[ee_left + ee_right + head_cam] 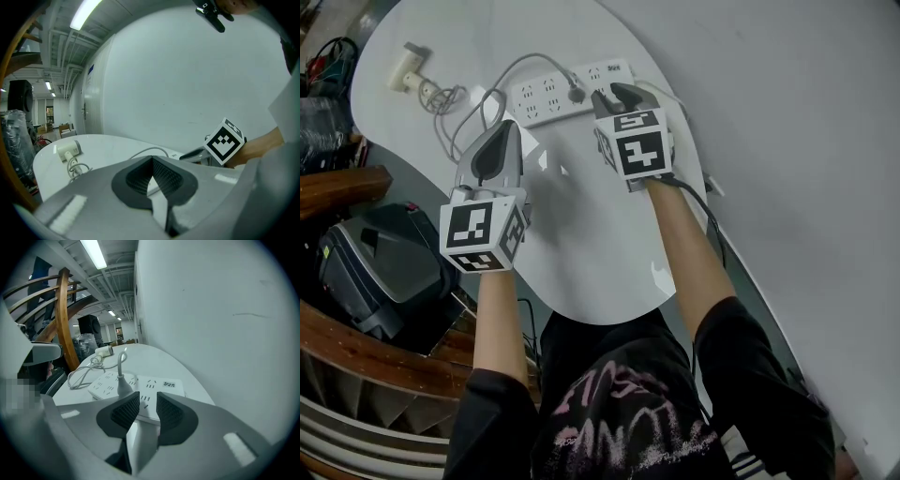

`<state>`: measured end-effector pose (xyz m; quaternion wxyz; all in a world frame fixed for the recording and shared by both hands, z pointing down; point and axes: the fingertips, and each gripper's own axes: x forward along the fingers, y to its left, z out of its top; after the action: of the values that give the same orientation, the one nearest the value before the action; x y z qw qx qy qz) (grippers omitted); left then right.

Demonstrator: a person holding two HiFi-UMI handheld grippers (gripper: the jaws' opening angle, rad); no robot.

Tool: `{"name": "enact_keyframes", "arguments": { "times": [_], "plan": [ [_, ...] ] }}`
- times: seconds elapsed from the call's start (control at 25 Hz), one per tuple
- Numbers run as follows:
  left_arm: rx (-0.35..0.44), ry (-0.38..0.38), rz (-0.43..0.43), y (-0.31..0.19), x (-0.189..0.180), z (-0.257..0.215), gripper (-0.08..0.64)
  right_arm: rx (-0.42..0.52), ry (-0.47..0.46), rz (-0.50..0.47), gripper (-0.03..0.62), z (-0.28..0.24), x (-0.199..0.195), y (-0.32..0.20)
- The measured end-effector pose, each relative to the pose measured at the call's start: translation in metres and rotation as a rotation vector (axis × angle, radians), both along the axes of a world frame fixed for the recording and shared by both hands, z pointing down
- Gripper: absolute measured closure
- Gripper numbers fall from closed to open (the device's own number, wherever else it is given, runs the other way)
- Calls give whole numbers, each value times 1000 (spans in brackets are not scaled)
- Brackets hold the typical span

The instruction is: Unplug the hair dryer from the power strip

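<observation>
Lying on the white rounded table [581, 253], toward its 12 o'clock edge in the head view: one white power strip [546, 95] with several rows of sockets and a small label at one end.

Item: grey plug [576, 95], seated upright in the strip, roughly mid-length. Its grey cord [455, 112] arcs up, runs toward 9 o'clock and ends in loose coils.

Item: hair dryer [406, 73], pale cream, lying on its side at the table's 10 o'clock, well apart from the strip, with the coiled cord just beside it.

Item: right gripper [614, 92], over the strip at 3 o'clock from the plug. Its dark ribbed pads stand apart with a narrow gap and nothing is clamped (only the strip's top shows through the gap). In the right gripper view the plug stands at 11 o'clock from the gap, just beyond the left pad; whether it touches cannot be told.

Item: left gripper [508, 127], above bare table at 7 o'clock from the strip. Its pads meet at the tips and hold nothing.

Item: black case [366, 262], below the table at 8 o'clock, beside a curved wooden rail [356, 342].
</observation>
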<state>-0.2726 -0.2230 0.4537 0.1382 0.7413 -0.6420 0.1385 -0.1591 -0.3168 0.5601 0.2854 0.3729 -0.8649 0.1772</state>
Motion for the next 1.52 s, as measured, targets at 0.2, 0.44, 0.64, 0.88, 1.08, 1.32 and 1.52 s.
{"name": "enact_keyframes", "arguments": {
  "times": [0.2, 0.44, 0.64, 0.88, 1.08, 1.32, 1.52],
  "plan": [
    [1, -17, 16, -5, 3, -3, 560, 32, 61, -16, 463, -3, -2, 1],
    [-4, -31, 48, -16, 11, -3, 560, 34, 65, -16, 463, -2, -2, 1],
    [-25, -24, 101, -26, 21, 0, 560, 37, 61, -12, 463, -3, -2, 2],
    [-45, -37, 180, -40, 36, 4, 518, 37, 61, -12, 463, -3, -2, 2],
    [-77, -58, 246, -56, 47, 12, 481, 36, 58, -12, 463, -3, -2, 2],
    [-123, -76, 305, -71, 58, 28, 459, 36, 54, -20, 463, -2, -2, 2],
    [-160, -69, 328, -77, 63, 41, 449, 38, 46, -26, 463, -3, -2, 2]
  ]
}}
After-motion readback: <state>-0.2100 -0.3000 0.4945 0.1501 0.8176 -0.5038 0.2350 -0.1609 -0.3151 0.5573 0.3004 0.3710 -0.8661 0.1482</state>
